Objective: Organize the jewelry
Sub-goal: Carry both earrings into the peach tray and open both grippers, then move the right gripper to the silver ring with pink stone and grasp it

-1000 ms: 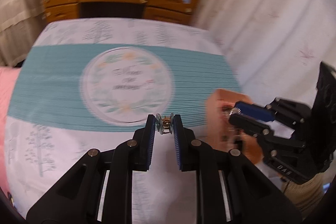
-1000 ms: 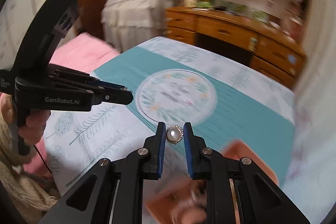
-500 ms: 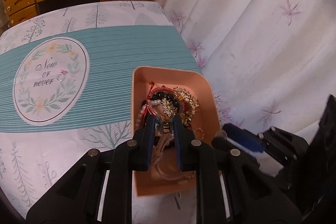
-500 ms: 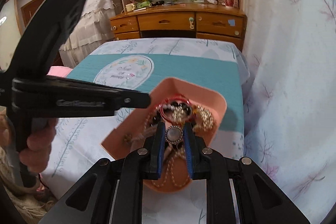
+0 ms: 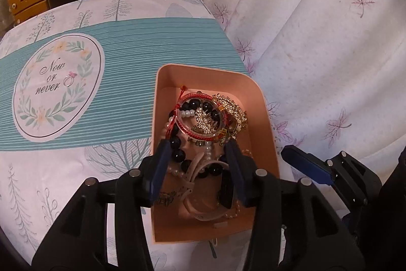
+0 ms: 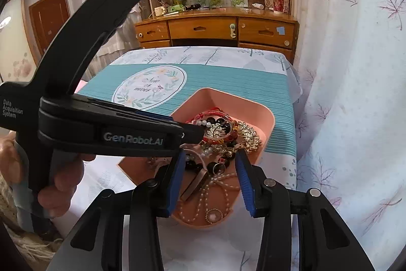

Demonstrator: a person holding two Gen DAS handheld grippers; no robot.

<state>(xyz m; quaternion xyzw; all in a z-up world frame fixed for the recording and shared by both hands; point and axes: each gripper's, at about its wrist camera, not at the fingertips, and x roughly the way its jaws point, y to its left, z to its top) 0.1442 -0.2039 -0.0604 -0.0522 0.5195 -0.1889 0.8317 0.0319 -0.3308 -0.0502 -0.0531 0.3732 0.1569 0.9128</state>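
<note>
Here both hand-held grippers, left (image 5: 196, 156) and right (image 6: 209, 164), hover spread apart over the tray (image 5: 264, 123).

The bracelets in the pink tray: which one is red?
The thin red string bracelet, lying on top of the pile at the far end of the pink tray. The black bead bracelet and pearl strand aren't red.

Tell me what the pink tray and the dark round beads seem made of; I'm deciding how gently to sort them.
The pink tray looks like moulded plastic with a matte finish: smooth walls, rounded corners, even colour. The dark round beads look like polished stone or glass, since each is glossy with a small bright highlight; which of the two I cannot tell.
</note>
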